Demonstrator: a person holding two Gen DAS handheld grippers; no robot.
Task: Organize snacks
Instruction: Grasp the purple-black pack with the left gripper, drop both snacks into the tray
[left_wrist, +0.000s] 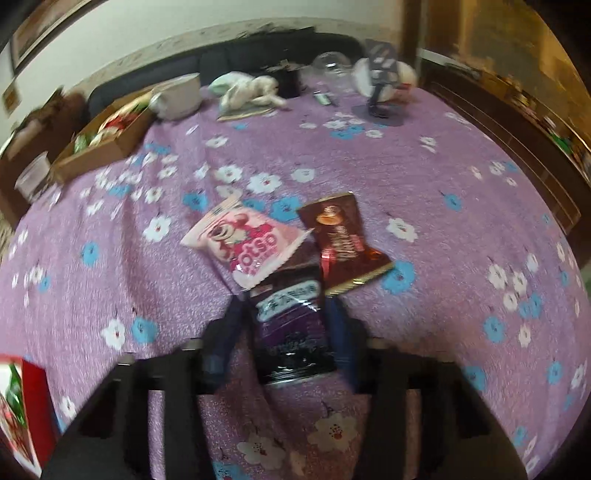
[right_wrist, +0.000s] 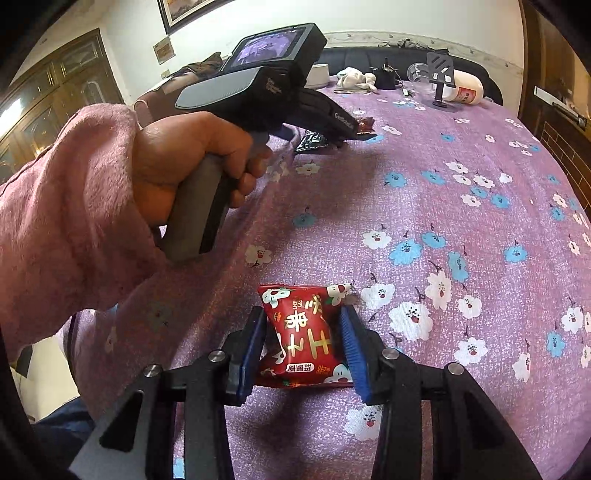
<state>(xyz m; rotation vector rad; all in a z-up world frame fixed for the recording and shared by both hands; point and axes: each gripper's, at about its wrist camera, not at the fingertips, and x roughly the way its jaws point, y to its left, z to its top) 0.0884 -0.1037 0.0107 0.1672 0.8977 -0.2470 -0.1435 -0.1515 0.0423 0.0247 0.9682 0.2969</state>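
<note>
On a table covered with a purple flowered cloth (right_wrist: 424, 192), each hand works on a packet of its own. The right gripper (right_wrist: 301, 334) has its blue-padded fingers (right_wrist: 349, 345) drawn in against the two sides of a red snack packet (right_wrist: 304, 336) lying near the table's near edge; the pads touch the wrapper and pinch it slightly, so it appears gripped though not yet lifted. The packet's long axis runs roughly along the fingers, away from the camera, with its sealed ends at front and back.

The left gripper (left_wrist: 286, 332) straddles a dark purple packet (left_wrist: 291, 328) nearer the middle of the table. Its fingers (left_wrist: 229, 332) stand close on either flank; the view is blurred, but the wrapper seems pressed between them. This packet also lies lengthwise between the fingers, its far end tucked under a pink packet (left_wrist: 247, 243), with a brown-red packet (left_wrist: 343, 243) just beside it on the right. In the right wrist view the hand (right_wrist: 192, 158) holding the left gripper is seen angled down at that cluster.

A cardboard box (left_wrist: 99, 144) already holding snacks sits at the far left edge of the table, nearer the left hand. The coming move likely turns on drawing the purple packet back from under the pink one without dragging it along.
</note>
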